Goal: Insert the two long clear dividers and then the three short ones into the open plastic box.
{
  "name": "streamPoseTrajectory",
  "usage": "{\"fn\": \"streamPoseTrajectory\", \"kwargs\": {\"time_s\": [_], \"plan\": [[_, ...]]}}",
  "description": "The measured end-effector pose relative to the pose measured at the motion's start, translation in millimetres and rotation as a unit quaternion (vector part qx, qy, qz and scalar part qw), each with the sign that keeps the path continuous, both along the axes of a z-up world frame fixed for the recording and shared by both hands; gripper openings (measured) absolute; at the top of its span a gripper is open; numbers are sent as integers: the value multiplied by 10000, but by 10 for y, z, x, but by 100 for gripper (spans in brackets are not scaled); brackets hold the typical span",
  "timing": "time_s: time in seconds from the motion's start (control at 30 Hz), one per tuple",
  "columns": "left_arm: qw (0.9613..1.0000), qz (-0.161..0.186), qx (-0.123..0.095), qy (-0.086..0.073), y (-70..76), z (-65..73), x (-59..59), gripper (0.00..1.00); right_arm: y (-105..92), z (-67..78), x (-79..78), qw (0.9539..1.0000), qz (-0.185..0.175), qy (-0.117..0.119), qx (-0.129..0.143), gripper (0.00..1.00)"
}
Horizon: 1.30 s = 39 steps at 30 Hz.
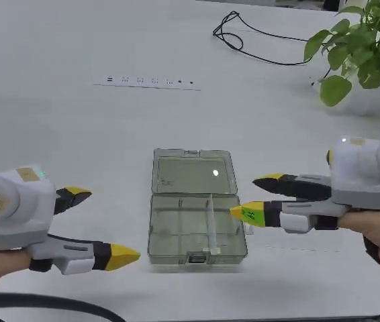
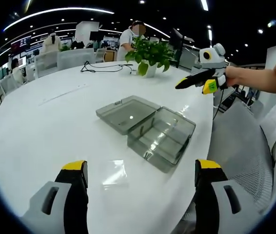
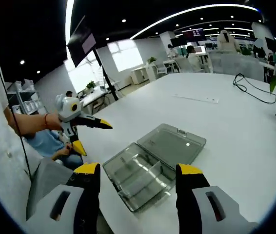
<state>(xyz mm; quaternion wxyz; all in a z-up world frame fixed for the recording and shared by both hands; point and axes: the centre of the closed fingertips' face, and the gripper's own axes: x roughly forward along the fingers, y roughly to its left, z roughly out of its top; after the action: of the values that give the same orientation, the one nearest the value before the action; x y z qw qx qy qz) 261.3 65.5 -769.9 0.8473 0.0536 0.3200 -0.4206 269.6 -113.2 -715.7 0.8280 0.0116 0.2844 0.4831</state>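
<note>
Head view: the open box (image 1: 197,231) sits near the front edge of the table (image 1: 56,134), about midway along it, with its lid (image 1: 193,172) laid flat behind it. One clear divider (image 1: 211,225) stands inside, running front to back, right of the middle. How many others are seated I cannot tell. The left gripper (image 1: 103,225) hovers left of the box and the right gripper (image 1: 257,196) just beside its right wall. Both have their jaws spread wide and hold nothing.

Left gripper view: between its own parted jaws a faint clear patch (image 2: 113,174) lies on the table, short of the box. It may be a loose divider, or it may be glare.

Right gripper view: its jaws gape toward the box, empty.

The next divider probably wants a pinch on its thin top edge, near the middle, so that it hangs upright. Line both ends up with the wall slots before pressing straight down. The box looks light, so brace a wall with the free gripper to stop it sliding.
</note>
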Motion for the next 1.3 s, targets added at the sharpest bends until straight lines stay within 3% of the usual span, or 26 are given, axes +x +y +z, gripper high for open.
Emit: {"fn": "streamPoseTrajectory", "kwargs": {"time_s": [0.07, 0.2, 0.23, 0.27, 0.3, 0.4, 0.47, 0.57, 0.6, 0.7, 0.73, 0.93, 0.97, 1.0, 1.3], "plan": [[9998, 98, 90, 169, 30, -55, -10, 90, -50, -5, -32, 9998, 80, -152, -50, 68], [9986, 253, 338, 314, 107, -158, -1, 84, -130, -22, -91, 9994, 184, -291, -64, 73], [9966, 422, 463, 540, 165, -221, -21, 82, -155, -26, -104, 9989, 234, -388, -71, 75], [9951, 501, 542, 650, 198, -259, -29, 81, -169, -33, -117, 9989, 247, -403, -75, 76], [9958, 483, 519, 573, 186, -277, -1, 80, -187, -43, -125, 9987, 260, -421, -70, 78], [9931, 568, 711, 734, 232, -367, -32, 78, -251, -96, -153, 9982, 313, -482, -145, 78], [9888, 612, 966, 958, 280, -474, -88, 74, -305, -134, -172, 9981, 319, -482, -195, 78], [9857, 663, 1114, 1078, 291, -570, -104, 72, -346, -146, -177, 9981, 288, -504, -185, 78], [9822, 679, 1311, 1162, 332, -618, -121, 70, -363, -151, -177, 9982, 259, -505, -171, 78], [9810, 691, 1405, 1144, 324, -669, -82, 65, -391, -156, -184, 9982, 225, -527, -146, 78], [9780, 726, 1540, 1208, 351, -684, -96, 63, -398, -160, -189, 9982, 224, -530, -148, 78], [9695, 711, 2057, 1128, 427, -806, -27, 56, -433, -153, -194, 9982, 156, -565, -131, 77], [9665, 699, 2192, 1141, 442, -822, -38, 55, -440, -148, -188, 9982, 134, -574, -120, 77], [9656, 639, 2306, 1015, 459, -816, -7, 52, -446, -146, -182, 9982, 116, -577, -119, 77], [9647, 748, 2262, 1119, 422, -830, 2, 46, -469, -127, -157, 9981, -3, -611, -84, 76]]}}
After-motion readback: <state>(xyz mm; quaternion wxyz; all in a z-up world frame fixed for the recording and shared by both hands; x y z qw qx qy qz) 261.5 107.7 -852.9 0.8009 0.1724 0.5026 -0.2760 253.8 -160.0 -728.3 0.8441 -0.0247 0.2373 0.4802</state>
